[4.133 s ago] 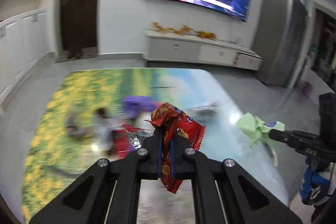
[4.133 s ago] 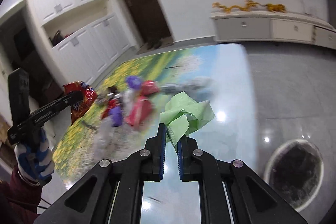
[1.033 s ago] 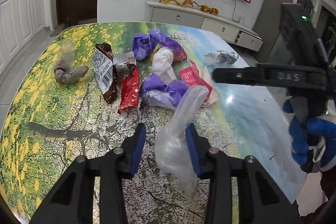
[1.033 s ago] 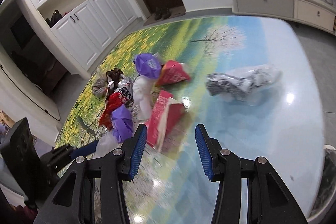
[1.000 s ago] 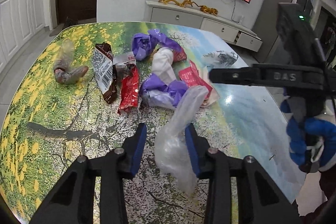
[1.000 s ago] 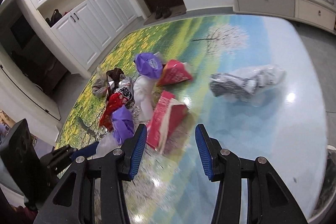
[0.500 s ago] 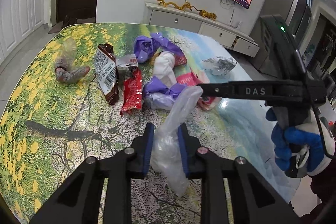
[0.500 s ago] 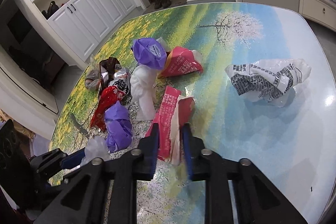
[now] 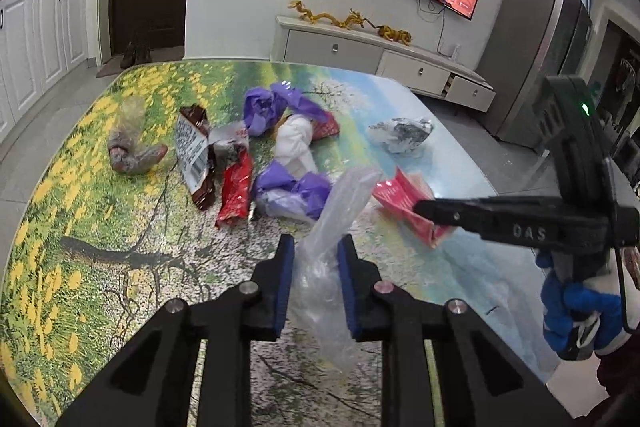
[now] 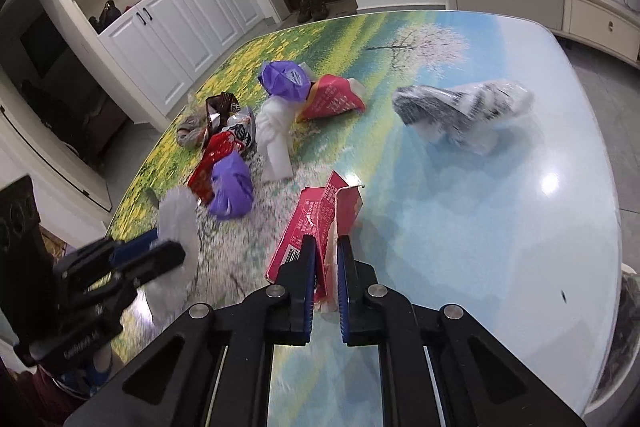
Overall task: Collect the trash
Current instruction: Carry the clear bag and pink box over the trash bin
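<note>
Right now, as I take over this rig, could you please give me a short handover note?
Left gripper: jaws have just closed, shut on the clear plastic bag.
Right gripper: jaws have just closed, shut on the torn red carton.
Still on the table: two purple wrappers, white knotted bag, red wrapper, red pouch, brown packet, grey-printed bag, clear bag at the far left.
Done: both pieces gripped. Left: bin them, then collect the rest.

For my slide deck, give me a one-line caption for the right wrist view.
Right tool shut on a red carton on the scenic-print table, remaining wrappers behind.
</note>
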`<state>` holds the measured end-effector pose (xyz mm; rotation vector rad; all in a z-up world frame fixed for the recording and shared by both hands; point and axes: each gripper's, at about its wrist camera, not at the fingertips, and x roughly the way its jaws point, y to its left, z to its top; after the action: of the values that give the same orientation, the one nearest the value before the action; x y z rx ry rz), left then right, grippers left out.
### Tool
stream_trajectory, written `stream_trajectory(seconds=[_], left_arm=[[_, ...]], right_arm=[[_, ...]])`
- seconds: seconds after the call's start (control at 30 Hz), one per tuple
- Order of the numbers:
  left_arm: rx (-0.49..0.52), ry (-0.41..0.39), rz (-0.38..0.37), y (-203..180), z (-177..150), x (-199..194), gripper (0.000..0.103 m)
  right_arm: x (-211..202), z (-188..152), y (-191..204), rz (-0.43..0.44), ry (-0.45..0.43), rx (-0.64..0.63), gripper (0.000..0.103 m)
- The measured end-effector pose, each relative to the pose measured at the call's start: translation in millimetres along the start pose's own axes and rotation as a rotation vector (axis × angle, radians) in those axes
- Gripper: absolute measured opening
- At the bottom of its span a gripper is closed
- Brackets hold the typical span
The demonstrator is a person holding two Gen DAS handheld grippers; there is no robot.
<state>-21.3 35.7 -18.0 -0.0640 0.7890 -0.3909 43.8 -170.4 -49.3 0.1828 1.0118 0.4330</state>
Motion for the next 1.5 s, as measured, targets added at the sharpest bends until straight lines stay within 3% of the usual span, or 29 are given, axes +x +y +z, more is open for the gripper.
stream_trajectory(seconds=[0.57, 1.0, 1.27, 1.5], left_arm=[[0.159, -0.038, 0.089, -82.8, 14.0, -15.9, 0.021], [0.267, -0.023, 0.132, -125.7, 18.6, -6.7, 0.021], [0.356, -0.005, 0.133, -162.0, 24.1, 8.1, 0.021], [0.462, 0.015, 0.079, -211.1, 32.4, 35.3, 0.021]], right_arm=[[-94.5, -57.4, -62.5, -0.035, -0.14, 0.129, 0.01], [-126.9, -86.1, -100.5, -0.04, -0.2, 0.194, 0.01], [-147.2, -99.4, -135.0, -0.053, -0.262, 0.261, 0.01], [-169.7, -124.3, -187.5, -0.112, -0.314, 0.382, 0.01]])
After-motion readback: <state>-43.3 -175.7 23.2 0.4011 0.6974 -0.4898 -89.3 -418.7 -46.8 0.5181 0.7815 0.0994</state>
